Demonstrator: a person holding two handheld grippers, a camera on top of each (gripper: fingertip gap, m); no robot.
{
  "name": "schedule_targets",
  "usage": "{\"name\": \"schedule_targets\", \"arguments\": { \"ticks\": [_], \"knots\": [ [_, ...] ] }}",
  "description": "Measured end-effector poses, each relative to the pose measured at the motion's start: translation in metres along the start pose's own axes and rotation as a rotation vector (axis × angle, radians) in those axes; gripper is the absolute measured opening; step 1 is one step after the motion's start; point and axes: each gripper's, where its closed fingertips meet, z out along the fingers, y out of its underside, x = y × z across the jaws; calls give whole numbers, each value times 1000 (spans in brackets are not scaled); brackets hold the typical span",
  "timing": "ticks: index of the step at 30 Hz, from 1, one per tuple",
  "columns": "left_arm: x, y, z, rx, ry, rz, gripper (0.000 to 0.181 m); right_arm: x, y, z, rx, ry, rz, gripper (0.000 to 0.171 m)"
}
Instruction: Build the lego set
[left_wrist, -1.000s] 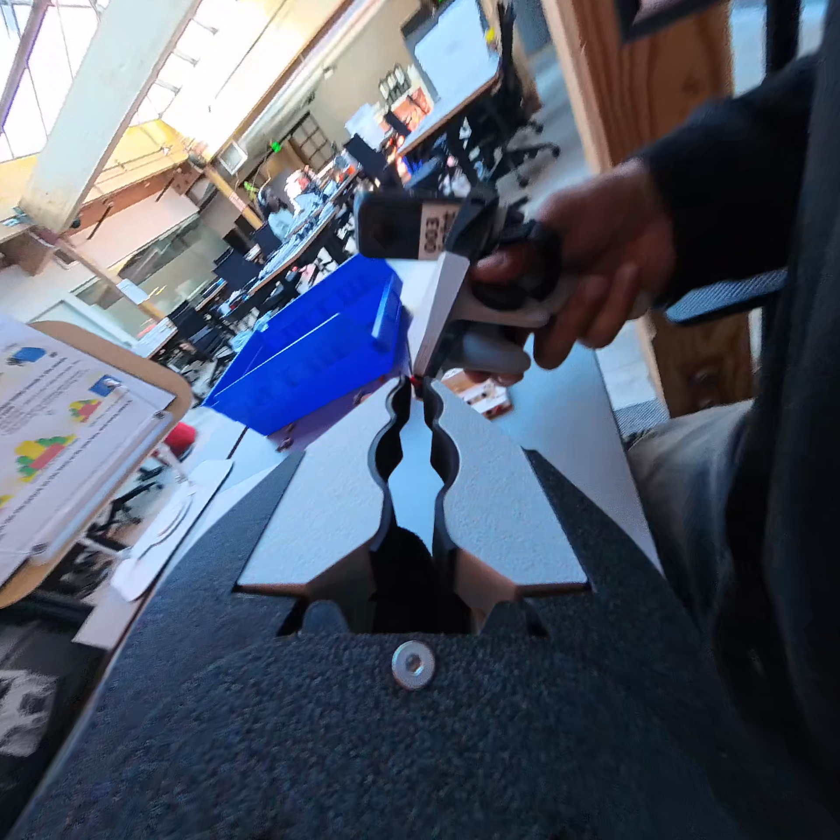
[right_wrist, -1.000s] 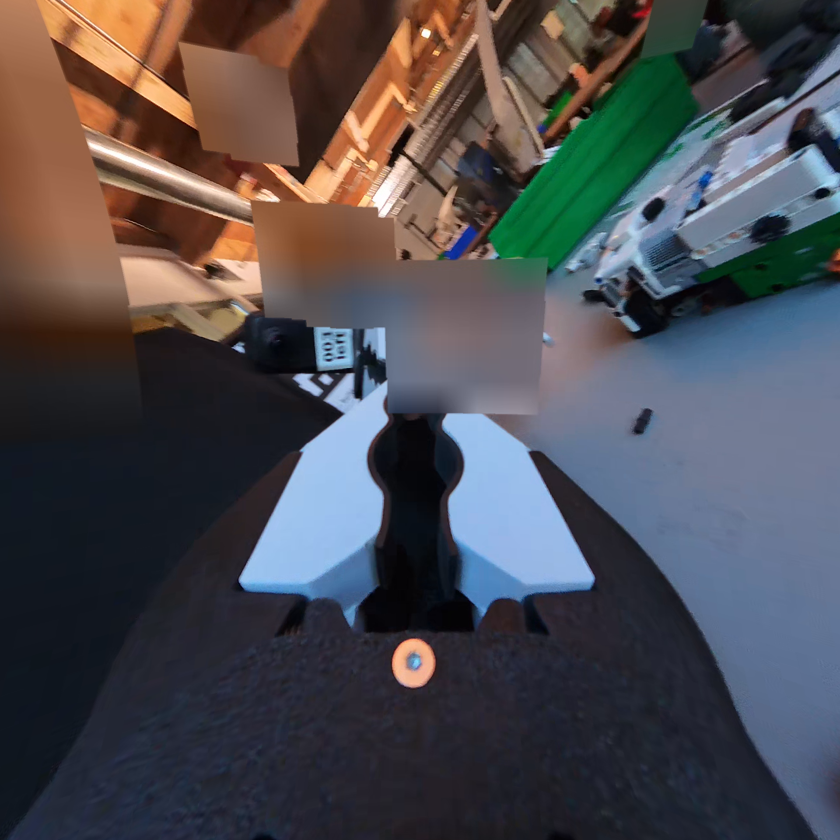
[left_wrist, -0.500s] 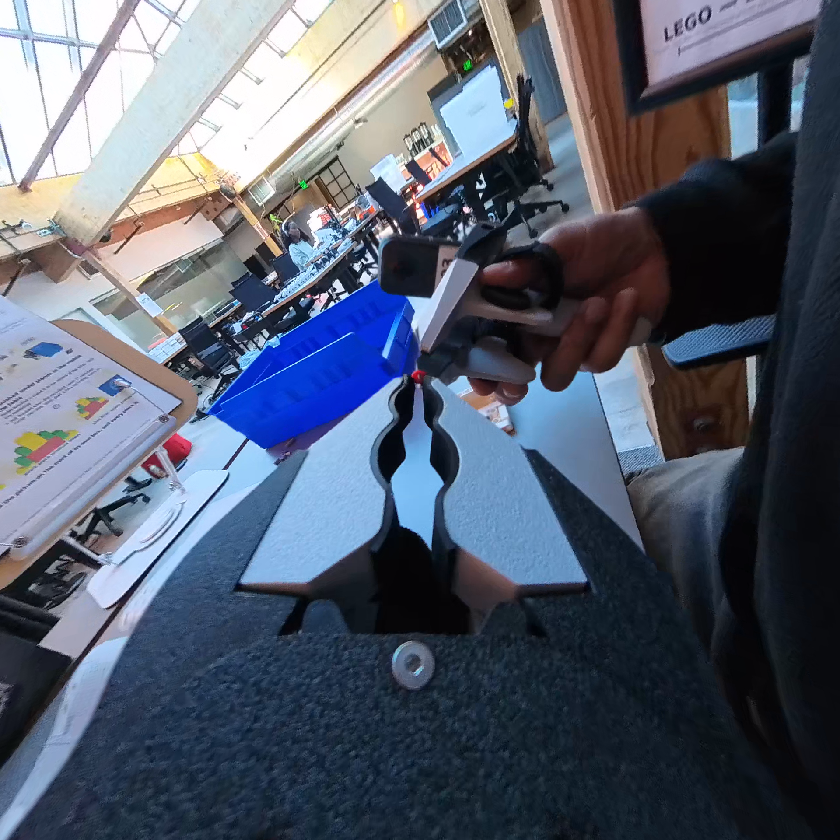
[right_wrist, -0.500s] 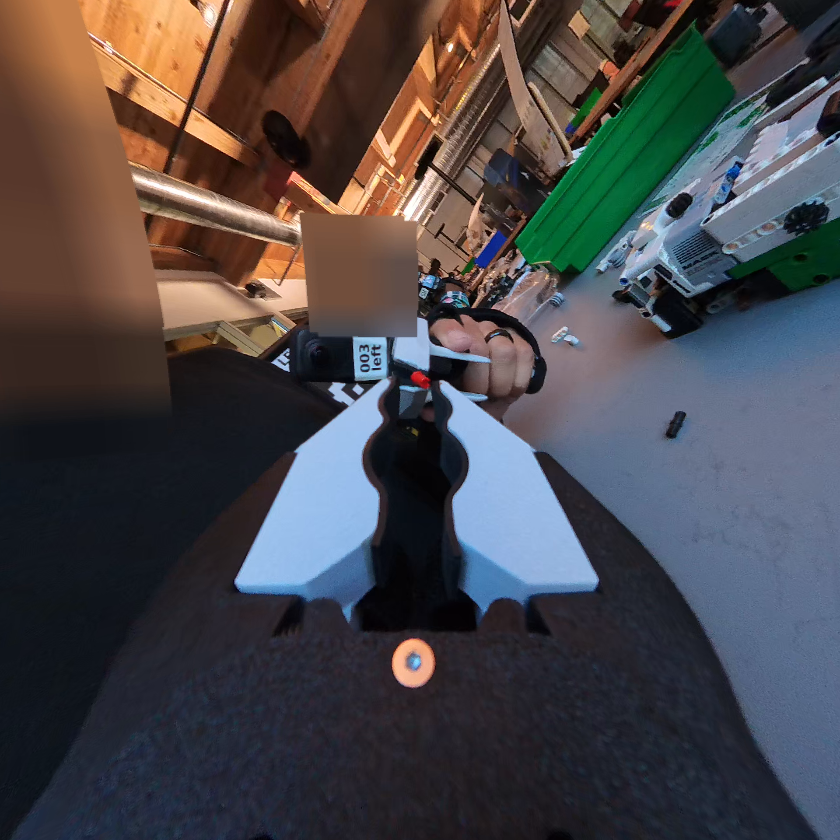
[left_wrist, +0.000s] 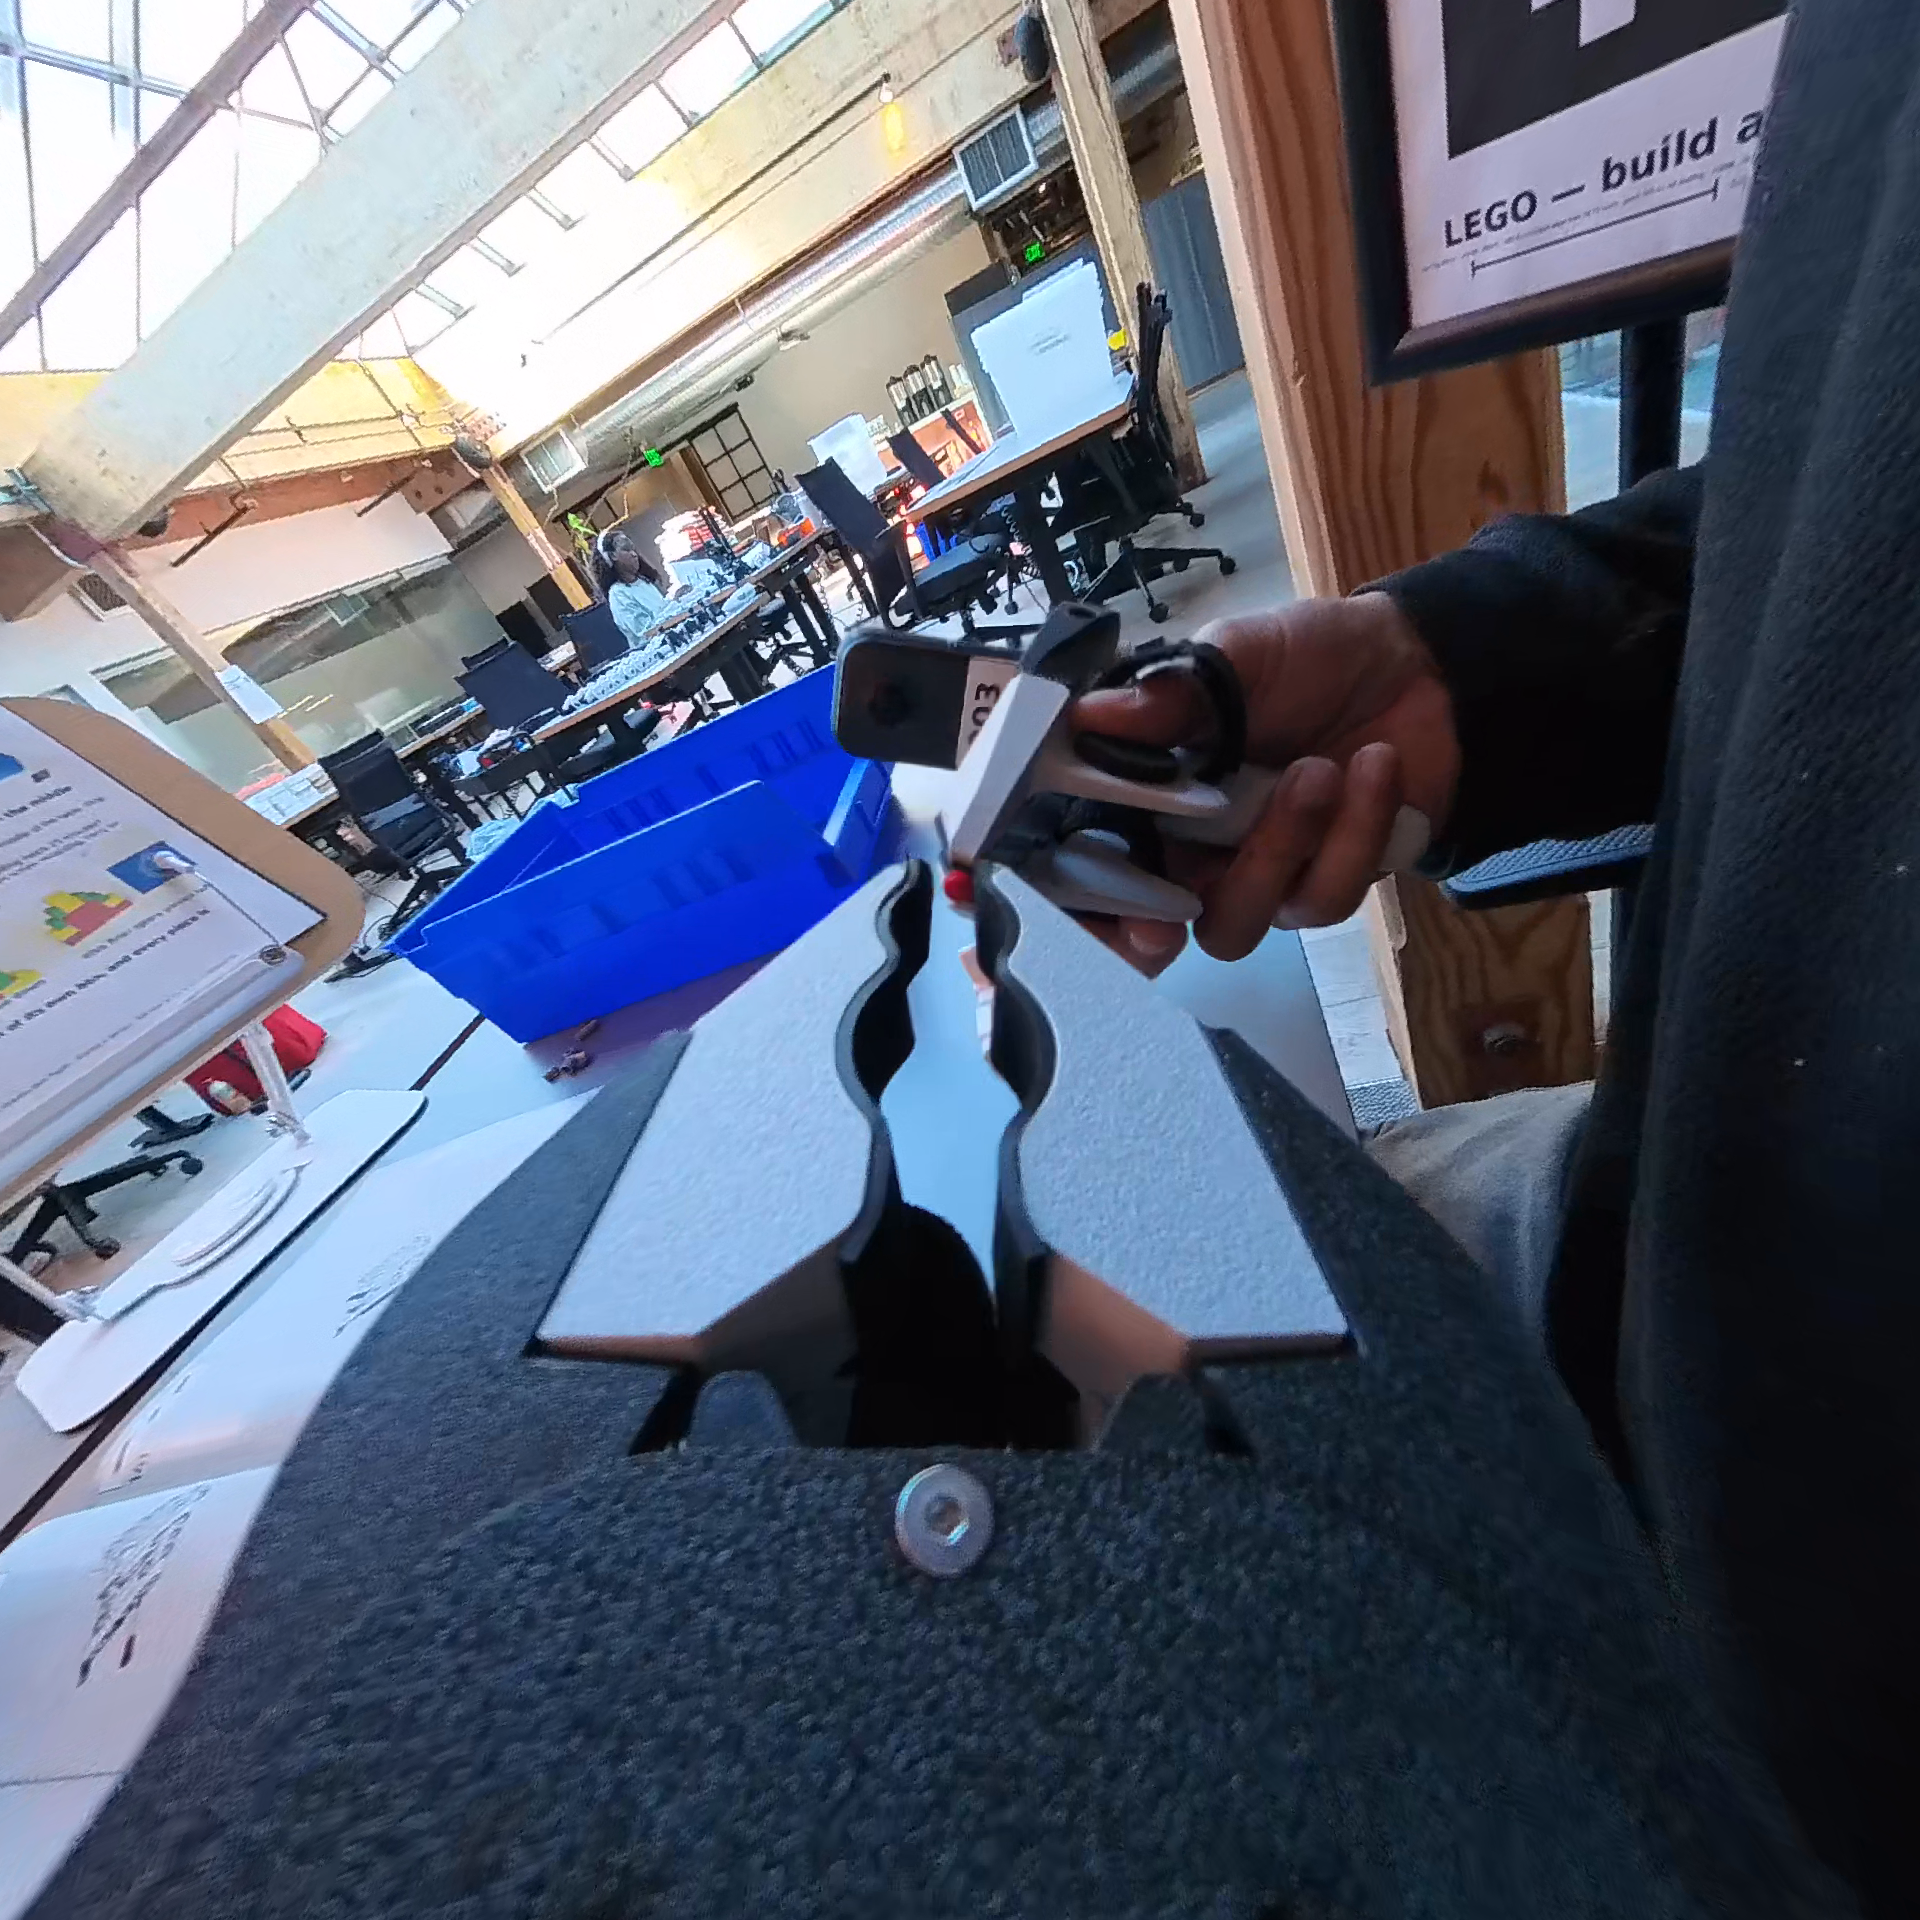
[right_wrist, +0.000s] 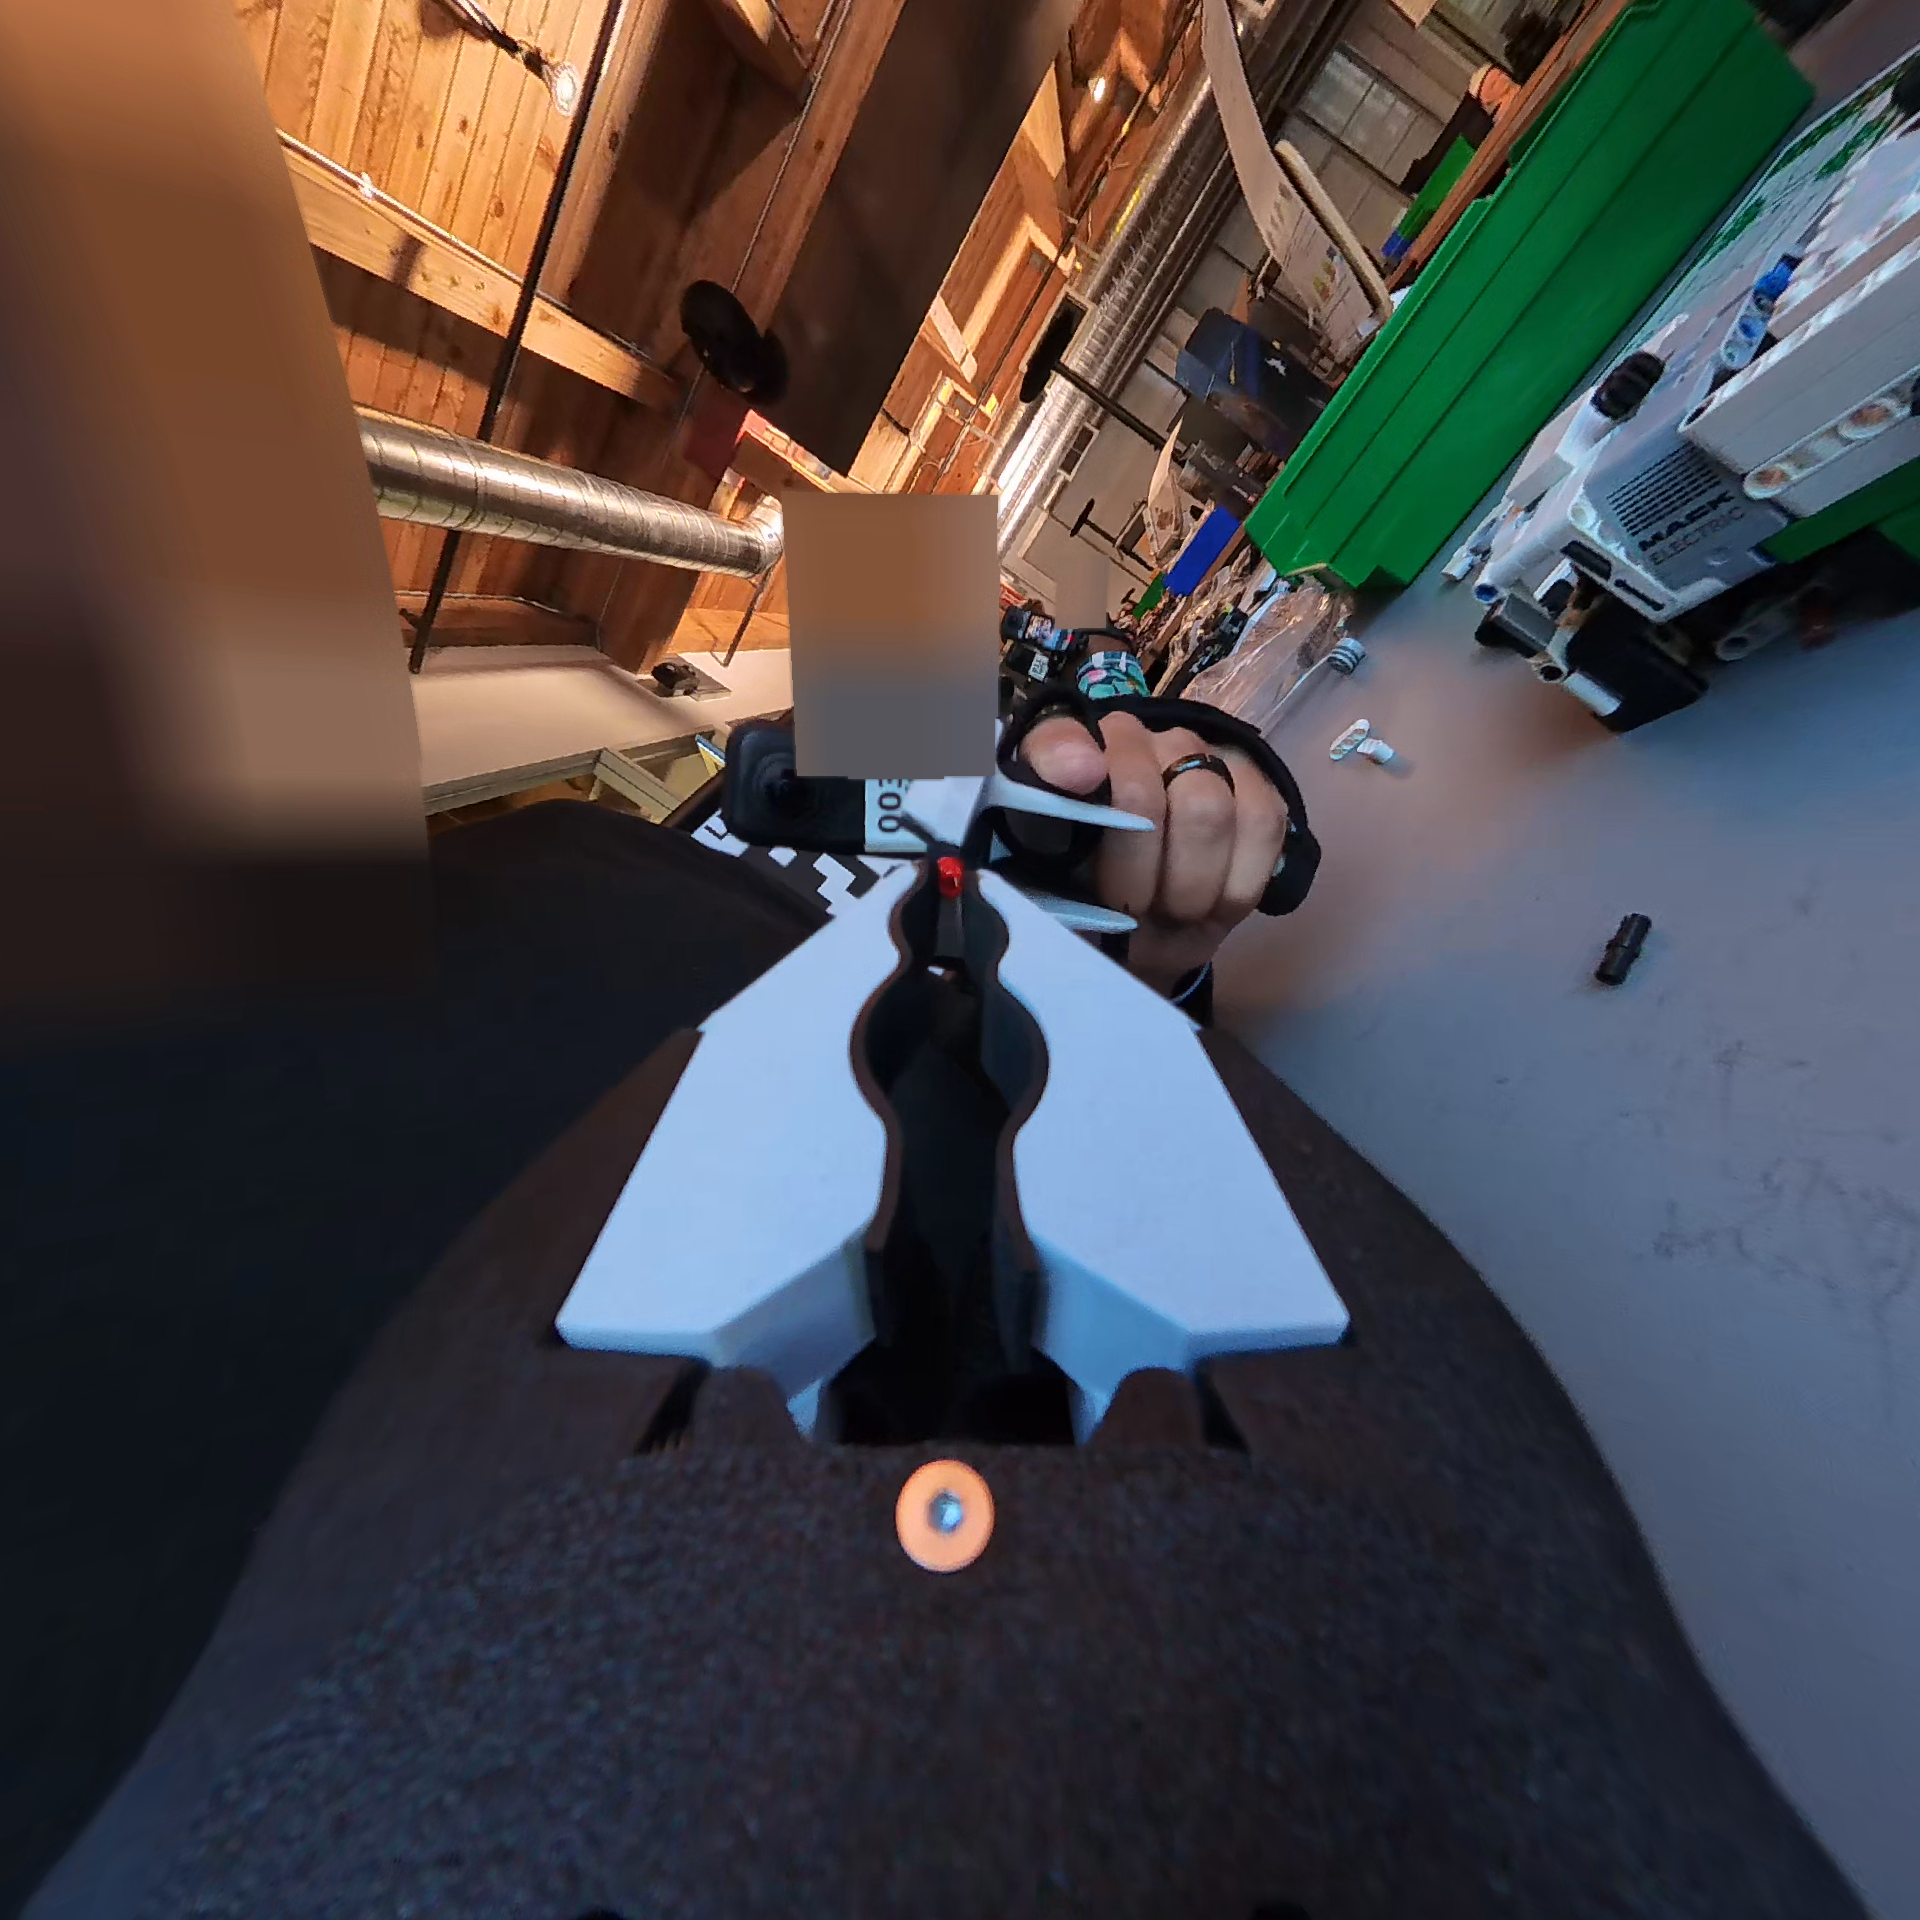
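Left gripper (left_wrist: 953, 914) has its fingers drawn to a slim gap, and so does the right gripper (right_wrist: 943, 902). They meet tip to tip in mid-air above the grey table (right_wrist: 1558, 1195). A tiny red lego piece (left_wrist: 954, 885) sits exactly at that meeting point. I cannot tell which claw actually pinches it. In the right wrist view it looks like a short stub standing upright at the tips, but it is too small for me to give its long axis.

On the left claw's right side, room is tight: my dark sleeve (left_wrist: 1538, 665) and the right hand (left_wrist: 1299, 790) crowd in, with the table edge and a wooden post (left_wrist: 1455, 727) just beyond. Its left side is freer, out to the instruction sheet stand (left_wrist: 156, 935) and the blue bin (left_wrist: 644, 883).

From the right claw, bare table opens rightward. A small black piece (right_wrist: 1621, 948) lies there alone, then white pieces (right_wrist: 1361, 743), then the half-built lego truck (right_wrist: 1662, 540) and a green bin (right_wrist: 1507, 343).
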Motion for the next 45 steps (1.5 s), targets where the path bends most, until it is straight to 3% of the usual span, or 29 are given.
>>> {"name": "schedule_targets", "arguments": {
  "ticks": [15, 18, 22, 25, 33, 38, 45],
  "knots": [
    [-2, 1, 0, -10, 38, -73, 3, 0, -3, -3, -9, -10, -18, 8],
    [-9, 10, 0, -55, 1, -108, 3, 7, -10, -27, -33, 188, -202, 13],
    [-10, 24, 3, -109, -19, -145, 4, 46, -27, -112, -106, 829, -538, 27],
    [-6, 31, 10, -130, -13, -147, 4, 64, -23, -165, -192, 1149, -540, 40],
    [5, 40, 23, -186, 26, -99, 4, 98, -11, -169, -243, 1317, -353, 41],
    [6, 46, 18, -203, 25, -111, 4, 110, -7, -175, -435, 1436, -356, 40],
    [7, 51, 14, -219, 29, -124, 4, 114, -8, -173, -553, 1473, -330, 33]
  ]
}}
